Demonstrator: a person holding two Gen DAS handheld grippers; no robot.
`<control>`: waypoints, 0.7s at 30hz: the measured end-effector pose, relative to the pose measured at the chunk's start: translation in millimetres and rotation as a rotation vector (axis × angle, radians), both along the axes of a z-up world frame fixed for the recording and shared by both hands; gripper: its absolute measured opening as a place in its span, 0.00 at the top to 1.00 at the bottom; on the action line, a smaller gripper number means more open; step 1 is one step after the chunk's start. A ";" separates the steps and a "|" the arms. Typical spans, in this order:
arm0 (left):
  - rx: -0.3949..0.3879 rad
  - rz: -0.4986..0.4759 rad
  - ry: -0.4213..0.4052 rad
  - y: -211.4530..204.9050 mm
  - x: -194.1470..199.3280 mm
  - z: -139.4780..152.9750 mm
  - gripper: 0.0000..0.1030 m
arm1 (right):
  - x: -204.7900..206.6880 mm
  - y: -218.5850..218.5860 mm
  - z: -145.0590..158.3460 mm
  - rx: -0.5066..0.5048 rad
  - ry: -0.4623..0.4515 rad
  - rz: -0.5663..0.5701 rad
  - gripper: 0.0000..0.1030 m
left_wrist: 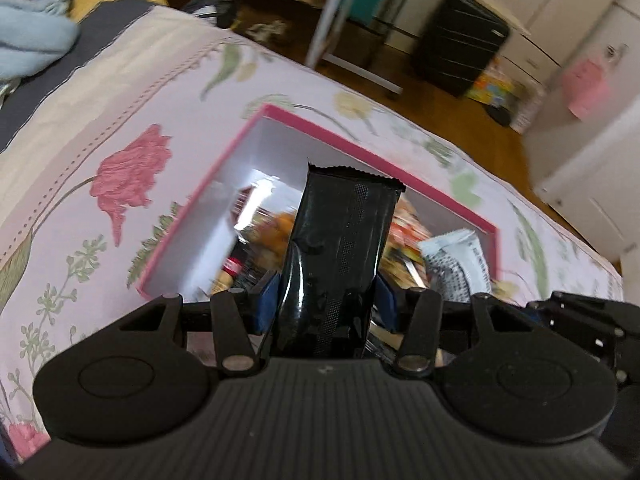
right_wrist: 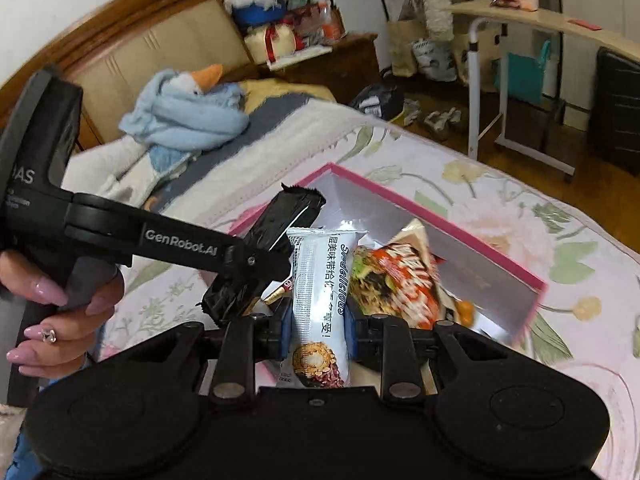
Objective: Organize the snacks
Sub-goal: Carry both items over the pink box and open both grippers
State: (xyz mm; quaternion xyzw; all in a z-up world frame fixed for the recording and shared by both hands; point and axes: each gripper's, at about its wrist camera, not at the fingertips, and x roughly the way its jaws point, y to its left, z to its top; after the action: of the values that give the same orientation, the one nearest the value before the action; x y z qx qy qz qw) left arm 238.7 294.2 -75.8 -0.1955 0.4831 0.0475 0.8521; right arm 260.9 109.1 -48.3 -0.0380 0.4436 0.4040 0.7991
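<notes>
My left gripper (left_wrist: pixel 326 300) is shut on a black snack packet (left_wrist: pixel 340 248) and holds it above the pink-rimmed box (left_wrist: pixel 332 134) on the bed. My right gripper (right_wrist: pixel 318 328) is shut on a white snack packet (right_wrist: pixel 322 296) over the same box (right_wrist: pixel 440 220). In the right wrist view the left gripper (right_wrist: pixel 256 264) comes in from the left with the black packet (right_wrist: pixel 284 220) beside the white one. The white packet also shows in the left wrist view (left_wrist: pixel 456 264). A red and orange snack bag (right_wrist: pixel 404 280) and other snacks lie in the box.
The box sits on a floral bedspread (left_wrist: pixel 120 140). A blue plush goose (right_wrist: pixel 184 116) lies near the headboard. Beyond the bed's edge are a wooden floor, a white-legged side table (right_wrist: pixel 520 80) and a black suitcase (left_wrist: pixel 460 44).
</notes>
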 end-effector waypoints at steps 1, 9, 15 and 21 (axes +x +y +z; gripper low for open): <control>0.017 0.021 0.004 4.8 4.6 -6.0 0.52 | 3.6 6.9 -4.7 -0.014 0.002 -0.002 0.71; 0.057 0.070 0.060 20.2 24.4 -39.2 0.46 | 18.0 31.6 -35.7 0.048 0.126 -0.002 0.56; 0.113 0.032 -0.001 14.0 6.5 -27.0 0.39 | 5.5 9.2 -28.1 0.112 0.121 -0.021 0.53; 0.152 -0.028 -0.053 -4.8 -23.4 -4.3 0.39 | -21.8 -34.1 -0.8 0.131 0.034 -0.061 0.53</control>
State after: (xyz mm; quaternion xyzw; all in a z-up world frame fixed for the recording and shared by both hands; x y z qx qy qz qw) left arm 215.3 289.3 -80.0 -0.1246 0.4583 0.0667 0.8775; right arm 239.1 75.0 -49.2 0.0348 0.4307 0.4083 0.8041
